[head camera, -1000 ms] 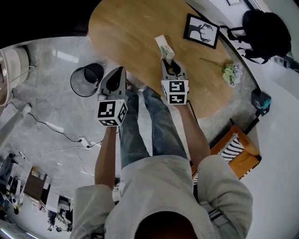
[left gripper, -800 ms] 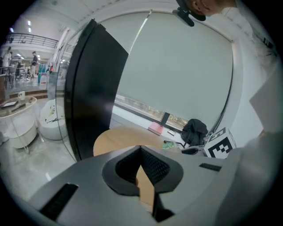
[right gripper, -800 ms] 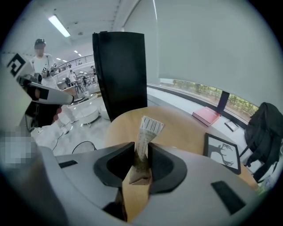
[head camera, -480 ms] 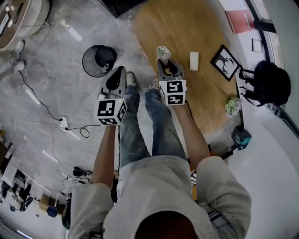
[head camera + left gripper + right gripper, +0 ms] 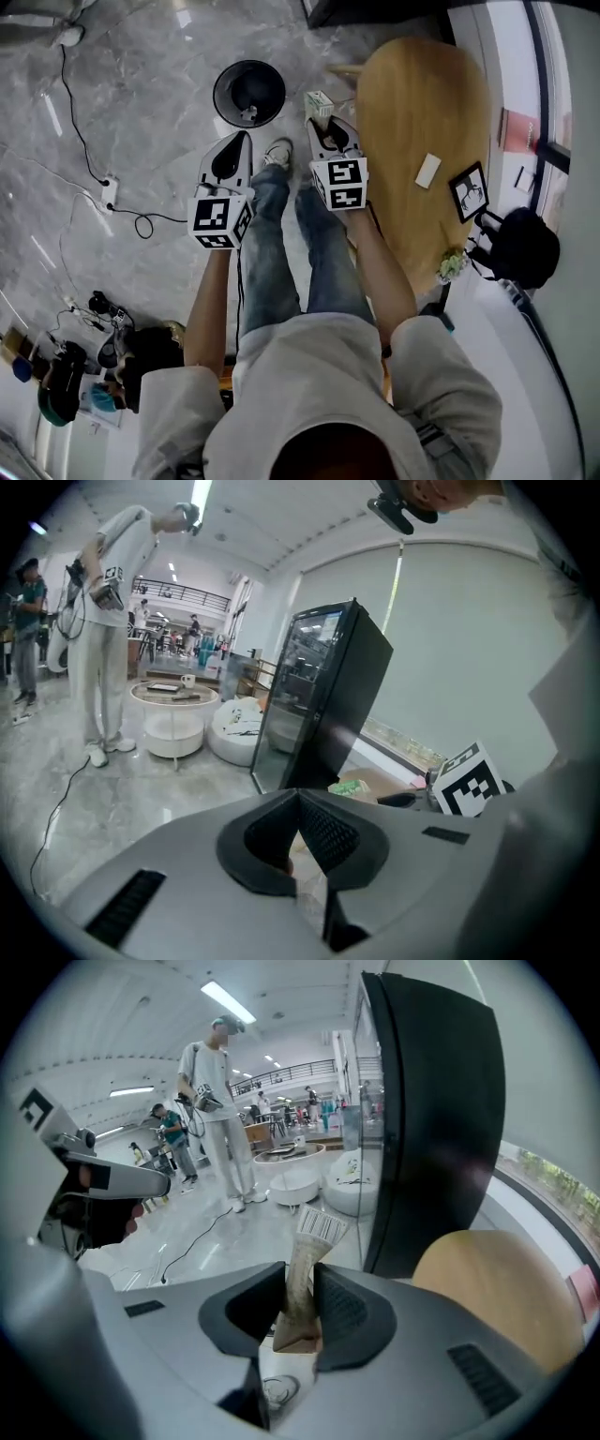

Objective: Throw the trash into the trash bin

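Right gripper (image 5: 325,122) clamped on a carton (image 5: 321,101), pinched flat between the pads. Carton's (image 5: 302,1279) long axis in line with the jaws, barcode end pointing out past the tips and leaning a little right, folded brown end back in the throat. Seen from the head view, held above the floor (image 5: 141,103), between bin (image 5: 248,92) and table (image 5: 422,103), just beside the bin's rim and not over its mouth. Bin black, round, upright. Floor grey, glossy, marbled, with a cable (image 5: 80,131) and power strip (image 5: 110,190) at left. Table oval, wooden, bearing a white slip (image 5: 427,171) and a framed print (image 5: 469,191). Tall black cabinet (image 5: 441,1119) close ahead in both gripper views, people (image 5: 220,1110) standing farther off under bright ceiling lights. Right jaws partway in, stopped by the carton. Left gripper (image 5: 240,141) side by side with the right, jaws together at the tips, nothing between them.
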Available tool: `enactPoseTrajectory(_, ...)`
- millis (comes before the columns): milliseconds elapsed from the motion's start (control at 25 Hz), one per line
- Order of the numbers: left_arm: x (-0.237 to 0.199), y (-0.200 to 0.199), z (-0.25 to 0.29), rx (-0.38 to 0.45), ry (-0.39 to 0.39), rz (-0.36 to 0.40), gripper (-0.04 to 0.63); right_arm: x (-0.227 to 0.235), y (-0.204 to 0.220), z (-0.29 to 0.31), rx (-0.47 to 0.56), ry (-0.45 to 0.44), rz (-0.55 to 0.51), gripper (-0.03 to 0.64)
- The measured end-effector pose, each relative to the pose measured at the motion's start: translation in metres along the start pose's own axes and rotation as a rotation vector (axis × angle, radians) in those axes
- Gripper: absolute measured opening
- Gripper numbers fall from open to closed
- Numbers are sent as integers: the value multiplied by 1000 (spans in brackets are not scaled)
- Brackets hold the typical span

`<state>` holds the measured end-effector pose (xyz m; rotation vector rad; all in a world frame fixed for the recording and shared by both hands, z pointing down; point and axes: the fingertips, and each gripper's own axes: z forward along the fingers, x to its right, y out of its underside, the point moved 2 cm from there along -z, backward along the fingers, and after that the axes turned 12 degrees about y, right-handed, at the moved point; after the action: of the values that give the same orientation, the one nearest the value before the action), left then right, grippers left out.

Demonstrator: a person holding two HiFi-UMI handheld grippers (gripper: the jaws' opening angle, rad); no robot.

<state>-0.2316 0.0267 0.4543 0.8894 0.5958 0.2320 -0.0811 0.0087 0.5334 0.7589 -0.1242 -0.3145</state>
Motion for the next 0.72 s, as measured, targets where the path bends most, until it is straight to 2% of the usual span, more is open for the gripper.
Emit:
enactPoseTrajectory(360,-48,15,-47,36,-99,-70,17,-77,-6,41,-47,-117,-103,106)
enactPoseTrajectory(640,-74,24,-67,34,-144,-101,18,-110,-3,84,-109,-158,-154,113)
enactPoseTrajectory(720,-77,25,-68,31,-146,-105,18,-115,1,96,-136,-169,-172,139)
